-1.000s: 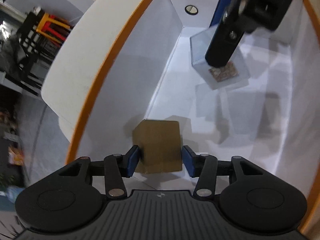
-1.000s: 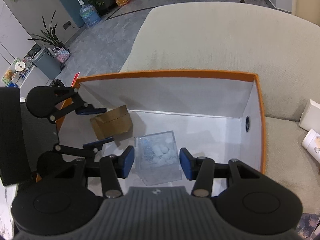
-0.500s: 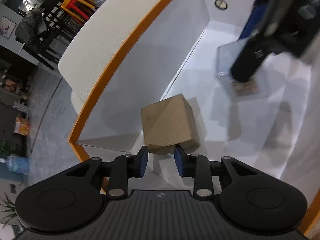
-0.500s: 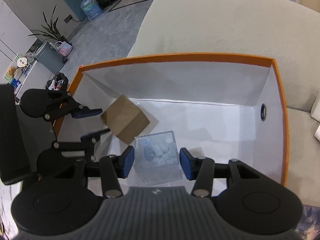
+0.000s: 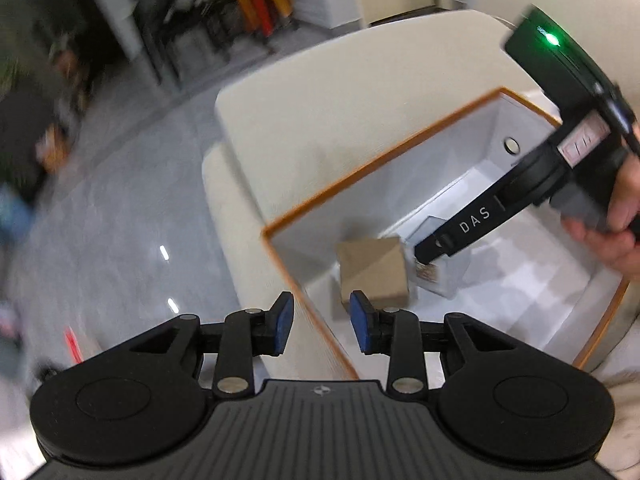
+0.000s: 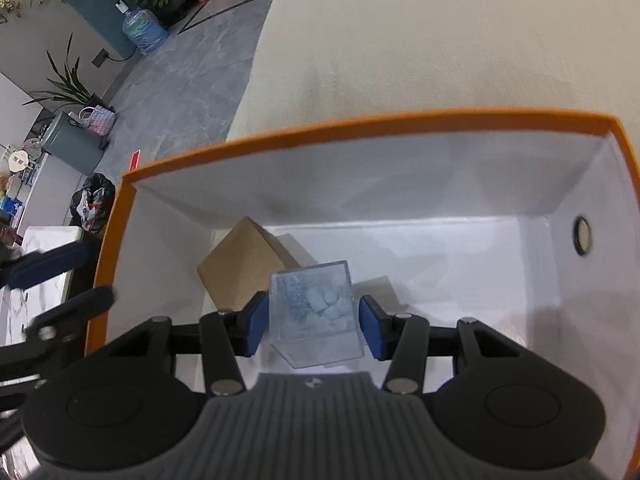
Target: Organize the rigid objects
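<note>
Clear box (image 6: 316, 312) in R gripper (image 6: 313, 326)

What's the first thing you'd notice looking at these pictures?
The big white box with the orange rim, sitting on a beige sofa. Inside, the right gripper holds a clear plastic cube beside a brown cardboard cube near the left corner. The left gripper hangs empty above the box's edge.

"DAS" on right gripper (image 5: 428, 254)
</note>
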